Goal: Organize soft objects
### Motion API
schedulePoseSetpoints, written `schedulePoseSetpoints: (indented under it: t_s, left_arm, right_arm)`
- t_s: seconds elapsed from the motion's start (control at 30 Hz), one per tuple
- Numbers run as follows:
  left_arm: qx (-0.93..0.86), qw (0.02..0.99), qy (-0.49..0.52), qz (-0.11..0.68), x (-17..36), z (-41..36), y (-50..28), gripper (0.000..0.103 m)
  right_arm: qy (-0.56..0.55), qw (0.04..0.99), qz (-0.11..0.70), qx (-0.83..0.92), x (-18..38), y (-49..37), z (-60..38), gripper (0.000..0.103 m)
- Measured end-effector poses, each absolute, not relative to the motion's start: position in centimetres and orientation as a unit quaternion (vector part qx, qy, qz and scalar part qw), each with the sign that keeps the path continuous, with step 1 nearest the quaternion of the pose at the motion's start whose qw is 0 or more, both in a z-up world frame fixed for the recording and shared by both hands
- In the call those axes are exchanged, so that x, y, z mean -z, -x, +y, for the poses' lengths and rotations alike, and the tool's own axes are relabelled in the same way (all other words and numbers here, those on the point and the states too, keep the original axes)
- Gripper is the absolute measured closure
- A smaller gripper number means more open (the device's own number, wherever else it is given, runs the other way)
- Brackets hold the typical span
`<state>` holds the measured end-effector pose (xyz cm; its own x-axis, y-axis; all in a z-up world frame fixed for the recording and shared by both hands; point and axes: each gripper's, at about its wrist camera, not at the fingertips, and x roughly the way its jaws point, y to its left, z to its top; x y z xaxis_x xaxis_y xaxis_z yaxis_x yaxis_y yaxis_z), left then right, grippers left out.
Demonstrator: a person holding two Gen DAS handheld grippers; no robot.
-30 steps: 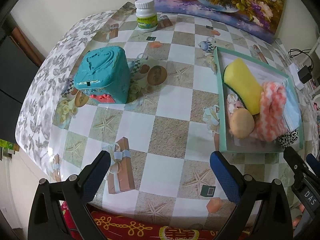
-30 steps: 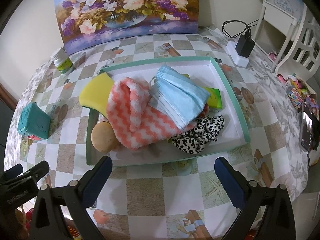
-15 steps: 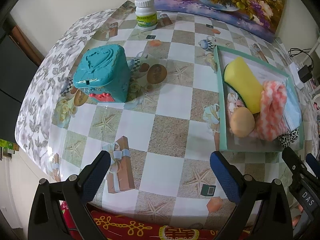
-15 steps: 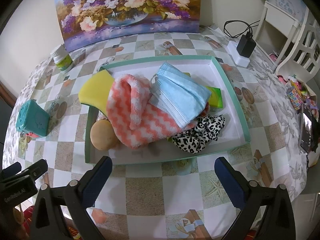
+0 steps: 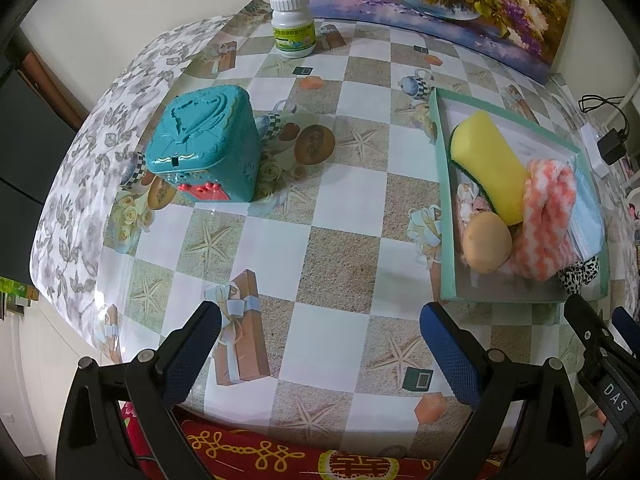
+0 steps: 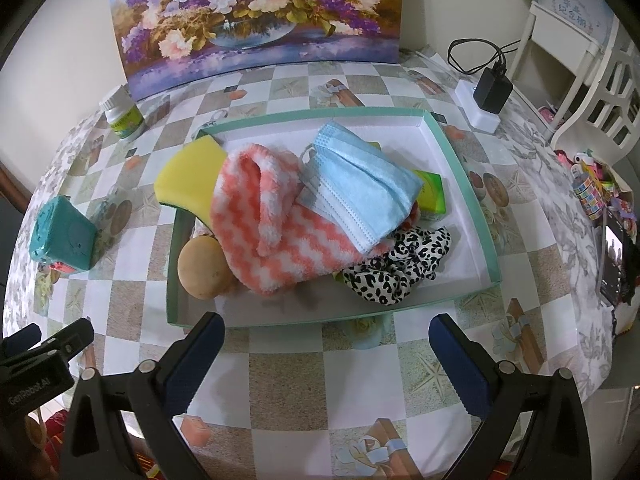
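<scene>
The soft things lie heaped in the teal tray [image 6: 480,216] on the table [image 6: 288,376], straight ahead of the right claw [image 6: 326,354], which hangs spread and empty just near of its near rim. The pink-and-white sock [image 6: 280,240] runs diagonally, far-left to near-right. The left claw [image 5: 320,344], also spread and empty, sits well left of the tray, so the right is judged nearer.

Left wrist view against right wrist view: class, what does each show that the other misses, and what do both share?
Only the left wrist view shows the embossed lid of the teal plastic box. Only the right shows the green packet under the pale blue face mask, plus the black charger. Both share the teal-rimmed tray, yellow sponge, coral zigzag fleece sock and white pill bottle.
</scene>
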<state>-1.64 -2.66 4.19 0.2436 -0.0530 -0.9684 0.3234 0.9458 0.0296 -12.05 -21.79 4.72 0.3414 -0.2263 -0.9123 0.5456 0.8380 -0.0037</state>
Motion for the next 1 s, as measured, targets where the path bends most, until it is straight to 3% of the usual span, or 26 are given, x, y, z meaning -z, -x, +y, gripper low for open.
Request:
schedulePoseSetpoints:
  t_s: [1.0]
  left_arm:
    - [0.117, 0.78, -0.107, 0.605, -4.1, -2.54, 1.6, 0.003]
  right_arm:
    - [-0.154, 0.8, 0.528, 0.241, -4.3, 12.01, -22.08, 0.0]
